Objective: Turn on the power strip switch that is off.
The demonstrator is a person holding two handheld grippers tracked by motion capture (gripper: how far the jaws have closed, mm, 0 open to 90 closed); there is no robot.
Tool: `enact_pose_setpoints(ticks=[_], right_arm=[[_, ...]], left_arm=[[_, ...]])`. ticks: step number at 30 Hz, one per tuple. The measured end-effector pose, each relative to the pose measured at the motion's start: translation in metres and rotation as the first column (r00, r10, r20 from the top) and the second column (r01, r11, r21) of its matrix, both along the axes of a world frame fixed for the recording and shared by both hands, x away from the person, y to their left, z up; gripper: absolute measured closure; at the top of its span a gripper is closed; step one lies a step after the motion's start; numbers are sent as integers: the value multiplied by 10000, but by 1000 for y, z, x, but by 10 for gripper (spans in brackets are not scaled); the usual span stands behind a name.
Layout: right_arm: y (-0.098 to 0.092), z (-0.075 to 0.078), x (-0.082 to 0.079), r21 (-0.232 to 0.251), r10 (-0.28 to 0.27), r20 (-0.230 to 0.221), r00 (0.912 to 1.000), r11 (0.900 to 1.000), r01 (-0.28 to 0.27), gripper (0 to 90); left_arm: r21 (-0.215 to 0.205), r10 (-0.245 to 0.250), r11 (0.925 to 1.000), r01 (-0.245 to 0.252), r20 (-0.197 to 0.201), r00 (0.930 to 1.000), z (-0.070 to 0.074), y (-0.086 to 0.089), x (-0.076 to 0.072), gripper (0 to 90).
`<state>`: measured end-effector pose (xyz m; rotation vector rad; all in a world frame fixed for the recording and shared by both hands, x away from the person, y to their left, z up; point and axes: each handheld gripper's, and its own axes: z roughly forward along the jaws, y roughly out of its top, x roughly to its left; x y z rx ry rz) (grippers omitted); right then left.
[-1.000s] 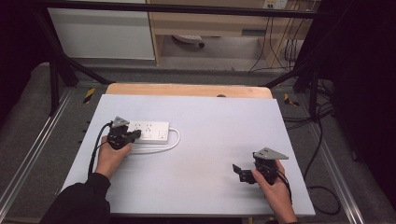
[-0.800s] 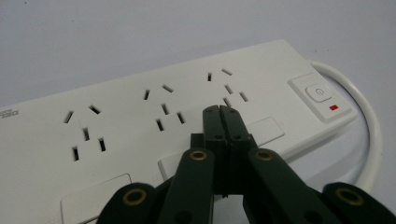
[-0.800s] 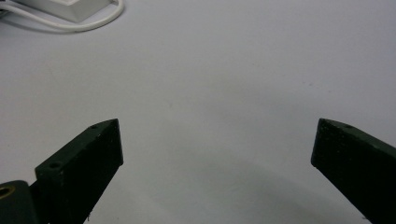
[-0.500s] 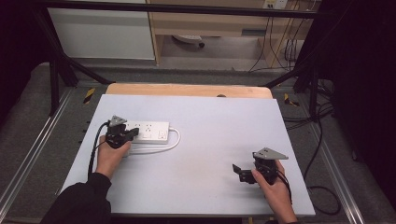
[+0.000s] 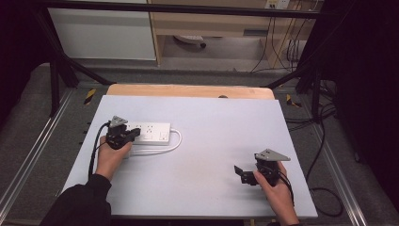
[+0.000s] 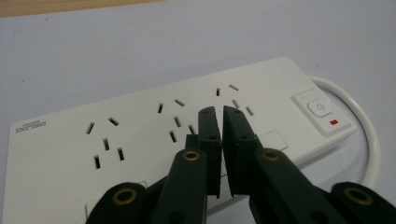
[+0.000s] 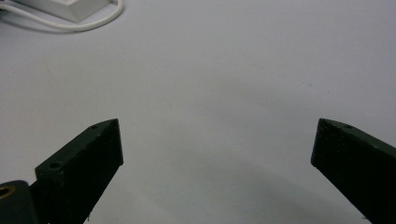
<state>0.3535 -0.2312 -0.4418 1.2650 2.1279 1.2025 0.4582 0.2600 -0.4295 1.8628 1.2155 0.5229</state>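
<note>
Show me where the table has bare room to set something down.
Free: the whole stretch between the power strip and the right gripper, plus the far right half up to the wooden edge. Crowded only at the strip, under the left gripper.

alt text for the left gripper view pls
The left gripper, jaws nearly closed on nothing, hovers over the middle of a white power strip lying on a pale table. The strip's switch and white cord sit at right.

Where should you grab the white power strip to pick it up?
Probably across its narrow width, near the middle, coming straight down. The power strip lies flat, long and thin, so jaws span the short way. Avoid the switch end, where the cable loops out.
</note>
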Motion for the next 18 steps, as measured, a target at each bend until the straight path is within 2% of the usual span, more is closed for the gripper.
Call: enact_pose_setpoints(ticks=[9, 10, 18], right_arm=[[0, 0, 0, 11, -11, -21, 10000, 10000, 11, 27], [-1, 0, 0, 15, -10, -30, 10000, 10000, 10, 27], [0, 0, 0, -3, -8, -15, 10000, 10000, 8, 27]], left_arm=[[-125, 246, 9996, -244, 89, 9997, 2, -1, 1, 725], [-143, 287, 9995, -285, 95, 9995, 2, -1, 0, 685], [-199, 264, 9995, -261, 139, 9996, 3, -2, 0, 623]])
